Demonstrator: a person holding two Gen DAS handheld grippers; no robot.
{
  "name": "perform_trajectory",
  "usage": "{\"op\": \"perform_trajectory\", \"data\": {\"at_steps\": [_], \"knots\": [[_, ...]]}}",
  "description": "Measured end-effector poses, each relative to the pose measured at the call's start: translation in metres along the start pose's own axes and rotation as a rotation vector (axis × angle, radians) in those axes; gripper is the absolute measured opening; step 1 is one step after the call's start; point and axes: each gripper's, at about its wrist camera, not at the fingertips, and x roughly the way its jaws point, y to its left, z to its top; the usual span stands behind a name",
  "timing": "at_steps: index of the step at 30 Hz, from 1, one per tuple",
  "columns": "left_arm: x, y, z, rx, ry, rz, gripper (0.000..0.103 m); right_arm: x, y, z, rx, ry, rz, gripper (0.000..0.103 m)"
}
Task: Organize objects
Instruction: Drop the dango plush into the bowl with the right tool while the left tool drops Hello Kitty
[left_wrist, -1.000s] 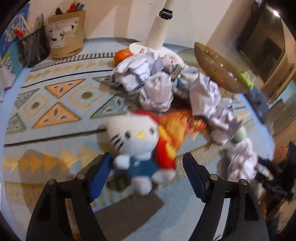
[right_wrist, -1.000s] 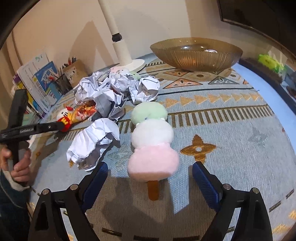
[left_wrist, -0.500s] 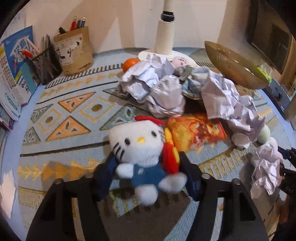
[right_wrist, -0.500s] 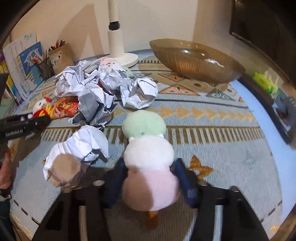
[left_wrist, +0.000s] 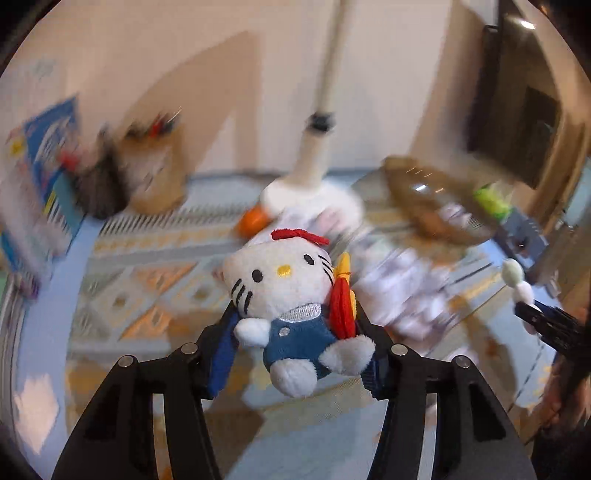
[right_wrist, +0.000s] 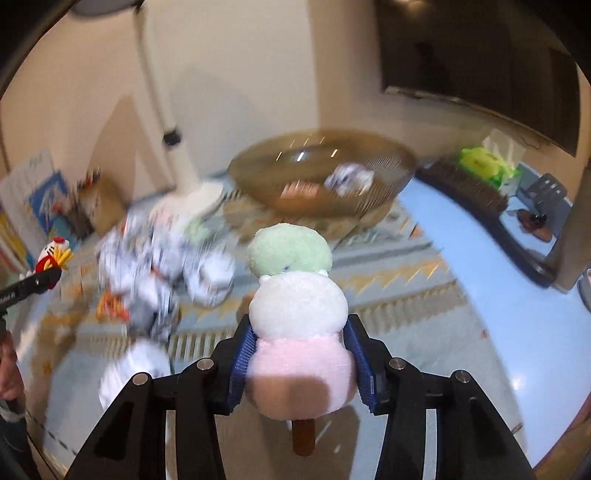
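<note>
- Claws both carry plush toys above the patterned counter (right_wrist: 424, 295).
- Left claw (left_wrist: 299, 350) is clamped on a white cat plush (left_wrist: 284, 295) with a red bow and blue overalls; its blue pads press the toy's sides, and the toy is clear of the counter.
- Right claw (right_wrist: 301, 363) is clamped on the pink bottom ball of a dango plush (right_wrist: 295, 317), with the white and green balls stacked beyond it and the brown stick pointing back toward the camera.
- Crumpled paper balls (right_wrist: 162, 266), blurred, lie in a heap on the counter to the left of the dango plush.
- Brown ribbed bowl (right_wrist: 321, 177) sits farther back near the wall, with something pale inside it.
- White lamp post (left_wrist: 314, 158) stands behind the heap.
</note>
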Motion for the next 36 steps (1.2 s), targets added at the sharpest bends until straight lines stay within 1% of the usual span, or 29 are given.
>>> {"op": "perform_trajectory", "data": {"at_steps": [2, 3, 4, 5, 6, 8, 10, 12, 13, 14, 15, 16, 17, 18, 20, 21, 23, 24, 26, 27, 28, 29, 30, 31, 32, 33, 35, 36], "knots": [[0.009, -0.033, 0.03, 0.055, -0.014, -0.045, 0.053, -0.001, -0.009, 0.018, 0.034, -0.029, 0.005, 0.048], [0.014, -0.044, 0.037, 0.066, -0.012, -0.062, 0.053, 0.001, -0.017, 0.034, 0.062, -0.048, 0.009, 0.048], [0.023, -0.06, 0.054, 0.081, -0.007, -0.098, 0.053, 0.003, -0.021, 0.045, 0.081, -0.059, 0.01, 0.048], [0.031, -0.072, 0.065, 0.09, -0.006, -0.115, 0.053, 0.007, -0.026, 0.059, 0.112, -0.069, 0.012, 0.048], [0.045, -0.089, 0.083, 0.11, -0.009, -0.121, 0.054, 0.013, -0.03, 0.073, 0.142, -0.073, 0.015, 0.048], [0.064, -0.112, 0.105, 0.139, -0.037, -0.118, 0.054, 0.028, -0.039, 0.097, 0.211, -0.068, 0.032, 0.048], [0.085, -0.129, 0.124, 0.147, -0.026, -0.135, 0.054, 0.046, -0.041, 0.117, 0.243, -0.053, 0.047, 0.048], [0.106, -0.144, 0.14, 0.144, -0.015, -0.154, 0.054, 0.062, -0.038, 0.134, 0.241, -0.051, 0.04, 0.048], [0.118, -0.153, 0.149, 0.148, -0.022, -0.156, 0.057, 0.071, -0.036, 0.144, 0.233, -0.056, 0.035, 0.049], [0.124, -0.157, 0.154, 0.153, -0.027, -0.155, 0.062, 0.081, -0.035, 0.153, 0.218, -0.056, 0.037, 0.053], [0.134, -0.165, 0.16, 0.171, -0.03, -0.169, 0.068, 0.09, -0.035, 0.159, 0.201, -0.048, 0.028, 0.066], [0.14, -0.17, 0.164, 0.193, -0.032, -0.167, 0.081, 0.096, -0.036, 0.163, 0.194, -0.043, 0.002, 0.07], [0.144, -0.171, 0.165, 0.203, -0.033, -0.161, 0.084, 0.098, -0.038, 0.163, 0.19, -0.039, -0.026, 0.072], [0.144, -0.172, 0.164, 0.203, -0.028, -0.169, 0.084, 0.099, -0.041, 0.16, 0.186, -0.027, -0.039, 0.072], [0.138, -0.167, 0.16, 0.193, -0.014, -0.202, 0.084, 0.092, -0.046, 0.148, 0.188, -0.022, -0.006, 0.072], [0.129, -0.158, 0.154, 0.182, -0.01, -0.215, 0.084, 0.084, -0.049, 0.136, 0.192, -0.019, 0.013, 0.072], [0.112, -0.143, 0.145, 0.163, -0.015, -0.216, 0.084, 0.073, -0.051, 0.118, 0.194, -0.011, 0.053, 0.072], [0.102, -0.136, 0.141, 0.155, -0.024, -0.215, 0.084, 0.062, -0.051, 0.103, 0.194, -0.008, 0.102, 0.072], [0.072, -0.116, 0.129, 0.125, -0.058, -0.201, 0.085, 0.05, -0.047, 0.085, 0.188, -0.003, 0.175, 0.073], [0.05, -0.102, 0.12, 0.102, -0.081, -0.202, 0.085, 0.043, -0.044, 0.073, 0.181, 0.0, 0.221, 0.074], [0.036, -0.093, 0.114, 0.085, -0.097, -0.199, 0.088, 0.036, -0.038, 0.06, 0.165, 0.003, 0.266, 0.076], [0.022, -0.081, 0.11, 0.068, -0.111, -0.193, 0.094, 0.031, -0.033, 0.05, 0.145, 0.003, 0.286, 0.082], [0.001, -0.064, 0.097, 0.042, -0.133, -0.179, 0.1, 0.024, -0.023, 0.035, 0.112, -0.004, 0.283, 0.09], [-0.011, -0.055, 0.088, 0.027, -0.15, -0.17, 0.102, 0.021, -0.016, 0.026, 0.089, -0.01, 0.271, 0.092], [-0.021, -0.045, 0.076, 0.02, -0.155, -0.157, 0.102, 0.02, -0.009, 0.015, 0.065, -0.012, 0.256, 0.092], [-0.027, -0.036, 0.063, 0.022, -0.142, -0.132, 0.102, 0.023, -0.005, 0.006, 0.057, -0.012, 0.246, 0.092], [-0.03, -0.012, 0.025, -0.005, -0.118, -0.02, 0.102, 0.03, 0.002, -0.009, 0.066, -0.005, 0.237, 0.093], [-0.025, 0.006, 0.001, -0.044, -0.097, 0.029, 0.102, 0.036, 0.002, -0.012, 0.072, 0.002, 0.24, 0.093]]}}
